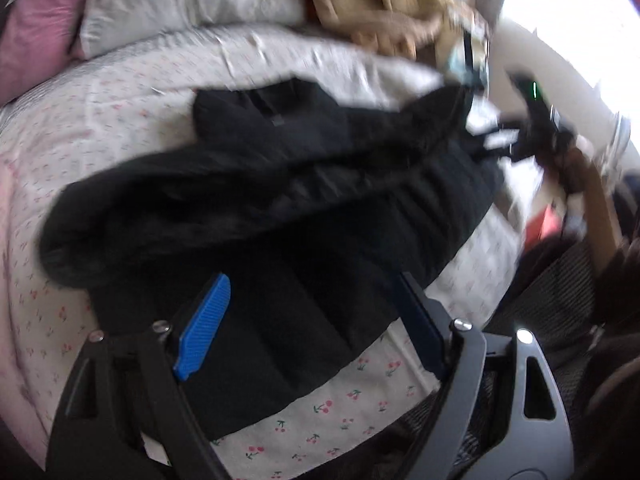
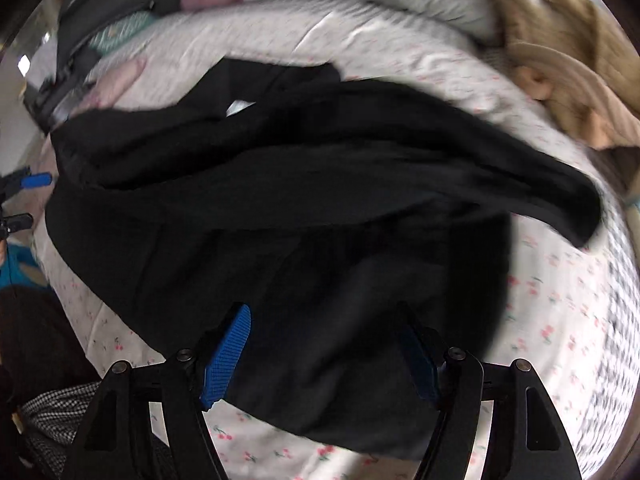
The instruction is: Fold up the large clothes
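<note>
Both claws — left claw (image 1: 312,320), right claw (image 2: 328,348) — hang released above a black garment (image 1: 260,200) filling mid-frame on the cherry-print bed (image 1: 320,432).

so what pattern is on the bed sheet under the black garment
White bed sheet with small red cherries, clearest in the left wrist view.

No text, brand, number or sign can be read in either view. The black garment (image 1: 272,200) carries a small dark rectangular tab near its collar in the left wrist view, perhaps a label, but motion blur leaves it blank to the eye. The bed sheet (image 1: 320,420) shows only a printed pattern of small red cherries, with no lettering on it.
</note>
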Demonstrator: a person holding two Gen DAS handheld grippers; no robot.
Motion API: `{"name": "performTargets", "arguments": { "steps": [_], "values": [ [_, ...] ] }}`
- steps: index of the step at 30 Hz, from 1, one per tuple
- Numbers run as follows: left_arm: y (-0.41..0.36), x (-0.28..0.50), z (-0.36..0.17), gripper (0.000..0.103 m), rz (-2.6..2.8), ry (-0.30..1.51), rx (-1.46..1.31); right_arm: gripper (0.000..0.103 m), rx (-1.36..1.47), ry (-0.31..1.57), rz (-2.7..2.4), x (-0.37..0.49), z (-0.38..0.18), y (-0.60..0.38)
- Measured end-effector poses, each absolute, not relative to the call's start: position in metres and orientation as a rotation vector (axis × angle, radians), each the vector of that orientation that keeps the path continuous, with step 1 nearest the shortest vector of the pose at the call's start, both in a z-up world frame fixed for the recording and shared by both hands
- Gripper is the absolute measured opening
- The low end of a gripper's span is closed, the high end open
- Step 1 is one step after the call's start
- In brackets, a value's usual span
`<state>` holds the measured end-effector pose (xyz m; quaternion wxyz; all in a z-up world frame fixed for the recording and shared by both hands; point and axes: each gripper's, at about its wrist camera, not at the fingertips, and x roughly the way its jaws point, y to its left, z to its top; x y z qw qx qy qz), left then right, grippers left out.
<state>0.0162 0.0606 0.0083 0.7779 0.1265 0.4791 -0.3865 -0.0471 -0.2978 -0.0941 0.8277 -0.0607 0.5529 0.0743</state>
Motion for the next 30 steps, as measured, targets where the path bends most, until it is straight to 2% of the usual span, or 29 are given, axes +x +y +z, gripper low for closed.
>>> {"name": "performTargets", "arguments": {
  "steps": [4, 9, 13, 17, 24, 27, 30],
  "values": [
    [0.025, 0.040, -0.013, 0.084, -0.758, 1.095, 0.316, 0.074, -0.147, 1.196, 0.231, -0.022, -0.108, -0.259],
    [0.015, 0.083, -0.020, 0.084, -0.664, 1.105, 0.215, 0.074, -0.039, 1.159, 0.230, 0.011, -0.105, -0.258],
    [0.024, 0.123, -0.016, 0.084, -0.466, 0.997, 0.083, 0.074, 0.117, 1.018, 0.143, 0.041, -0.094, -0.282],
    [0.044, 0.146, -0.022, 0.084, -0.285, 0.910, -0.017, 0.074, 0.298, 0.759, -0.019, 0.049, -0.077, -0.323],
    [0.103, 0.145, -0.008, 0.084, -0.096, 0.837, -0.041, 0.074, 0.425, 0.665, -0.176, 0.014, -0.064, -0.403],
    [0.130, 0.163, -0.026, 0.084, 0.022, 0.949, -0.056, 0.074, 0.441, 0.691, -0.231, 0.009, -0.079, -0.426],
    [0.150, 0.184, -0.057, 0.083, 0.011, 1.066, -0.217, 0.072, 0.472, 0.795, -0.284, 0.023, -0.114, -0.446]
  ]
}}
